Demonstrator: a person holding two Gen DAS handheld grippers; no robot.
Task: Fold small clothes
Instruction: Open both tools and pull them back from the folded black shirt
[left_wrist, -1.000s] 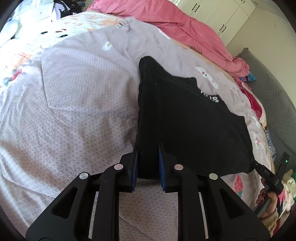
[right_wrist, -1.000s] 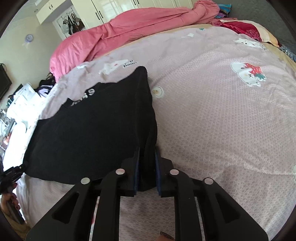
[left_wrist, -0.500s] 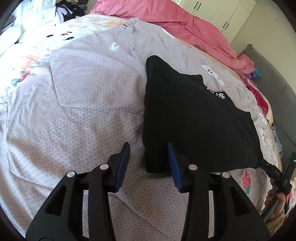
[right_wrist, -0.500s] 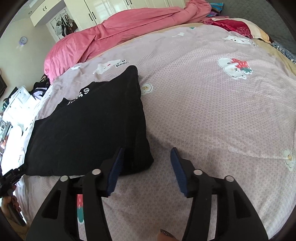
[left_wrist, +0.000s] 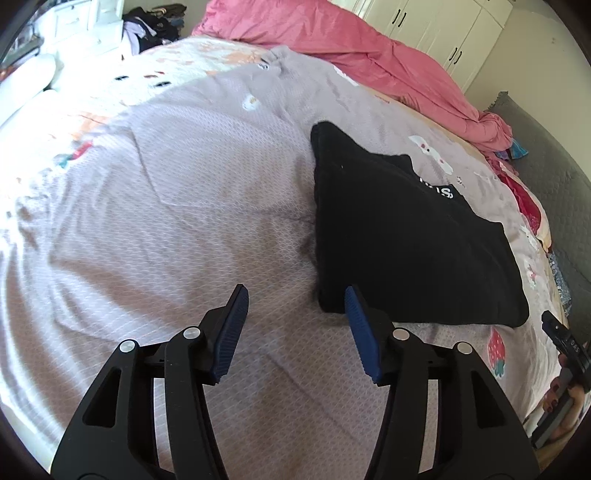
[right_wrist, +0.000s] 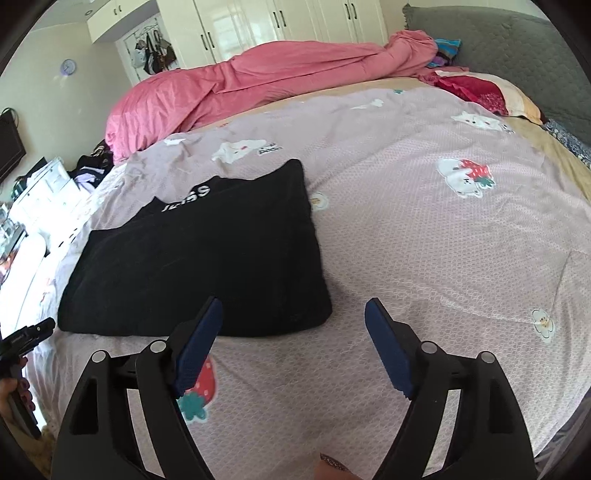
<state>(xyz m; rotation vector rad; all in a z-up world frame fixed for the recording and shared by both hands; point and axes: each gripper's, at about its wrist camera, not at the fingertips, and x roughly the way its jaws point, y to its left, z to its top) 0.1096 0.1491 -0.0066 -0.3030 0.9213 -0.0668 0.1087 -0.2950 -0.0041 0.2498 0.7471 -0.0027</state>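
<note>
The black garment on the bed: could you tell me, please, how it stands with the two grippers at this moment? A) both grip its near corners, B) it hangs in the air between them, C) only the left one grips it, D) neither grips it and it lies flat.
D: the black garment lies flat on the bedspread, and the left gripper and right gripper both stand open with nothing between their fingers.

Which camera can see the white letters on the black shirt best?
The right wrist view. There the white letters sit near the far edge of the black shirt, larger and with more of them showing, though upside down. In the left wrist view the letters are smaller, and a fold covers part of them.
</note>
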